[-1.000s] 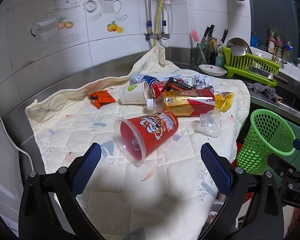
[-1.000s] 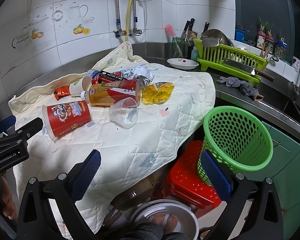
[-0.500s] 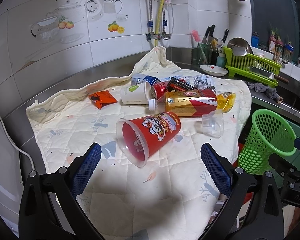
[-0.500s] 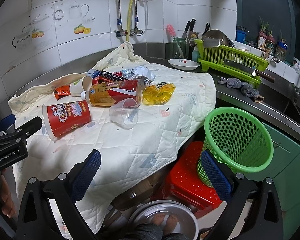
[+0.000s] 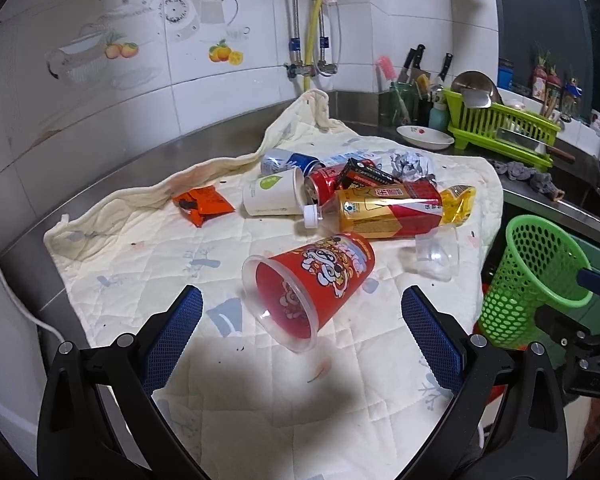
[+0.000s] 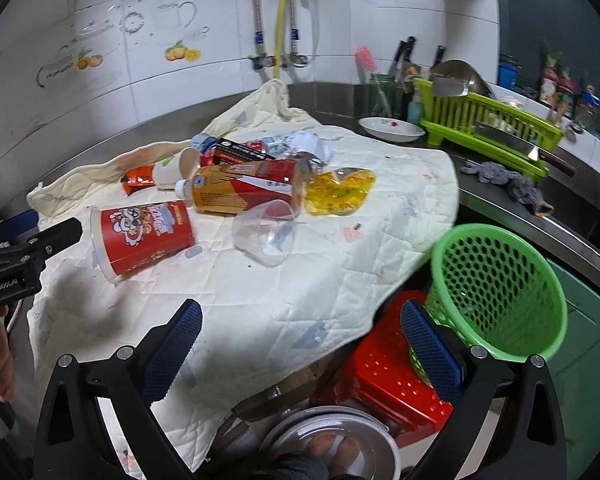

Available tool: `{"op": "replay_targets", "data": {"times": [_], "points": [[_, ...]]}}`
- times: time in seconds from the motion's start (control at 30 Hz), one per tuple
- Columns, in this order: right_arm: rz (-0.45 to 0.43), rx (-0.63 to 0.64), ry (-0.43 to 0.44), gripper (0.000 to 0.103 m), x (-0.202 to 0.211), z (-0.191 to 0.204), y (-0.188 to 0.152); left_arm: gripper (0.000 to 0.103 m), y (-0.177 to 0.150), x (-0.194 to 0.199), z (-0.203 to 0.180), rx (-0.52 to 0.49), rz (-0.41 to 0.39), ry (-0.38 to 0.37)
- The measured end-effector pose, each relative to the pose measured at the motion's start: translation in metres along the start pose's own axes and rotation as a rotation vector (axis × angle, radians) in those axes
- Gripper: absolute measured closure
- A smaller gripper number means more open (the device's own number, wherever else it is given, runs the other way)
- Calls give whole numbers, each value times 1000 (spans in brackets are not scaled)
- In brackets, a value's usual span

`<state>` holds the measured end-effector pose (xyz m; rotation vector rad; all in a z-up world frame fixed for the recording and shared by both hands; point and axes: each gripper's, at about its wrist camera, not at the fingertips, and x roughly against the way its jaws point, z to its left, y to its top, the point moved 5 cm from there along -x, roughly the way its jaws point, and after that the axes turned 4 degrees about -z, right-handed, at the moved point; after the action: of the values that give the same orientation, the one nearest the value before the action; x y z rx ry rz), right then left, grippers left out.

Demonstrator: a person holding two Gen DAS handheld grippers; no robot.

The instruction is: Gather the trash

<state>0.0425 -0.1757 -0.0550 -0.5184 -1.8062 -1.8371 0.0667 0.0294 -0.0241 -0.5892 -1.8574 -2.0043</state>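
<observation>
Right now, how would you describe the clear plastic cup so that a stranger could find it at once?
Find the cream quilted cloth on the steel counter, then the heap of trash in its middle. The clear plastic cup lies on its side at the heap's near edge, close to the green basket, beside the big gold and red bottle. It alone is see-through; the red cup nearby is printed.

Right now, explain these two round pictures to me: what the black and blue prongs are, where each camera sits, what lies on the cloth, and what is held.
No robot here: a person holds a two-finger tool in each hand, each with a fisheye camera looking along its fingers. One picture is from the left gripper, the other from the right gripper. The jaws of both stand wide apart and hold nothing. On the quilted cloth lies trash: a red cup on its side, a clear cup, a bottle, a white paper cup, cans and wrappers. A green basket stands beside the counter on a red stool.
</observation>
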Motion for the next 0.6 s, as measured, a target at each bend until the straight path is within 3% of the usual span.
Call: {"op": "replay_targets", "data": {"times": [0.27,0.47,0.6], "points": [[43,22,110,7,-32,5,10,5,6,-21,4,-99,14,-6],[70,21,193,11,-58,7,20,5,11,-41,4,-120,48,-111],[95,19,243,14,-76,3,25,5,10,-59,-5,-220,82,-139]]}}
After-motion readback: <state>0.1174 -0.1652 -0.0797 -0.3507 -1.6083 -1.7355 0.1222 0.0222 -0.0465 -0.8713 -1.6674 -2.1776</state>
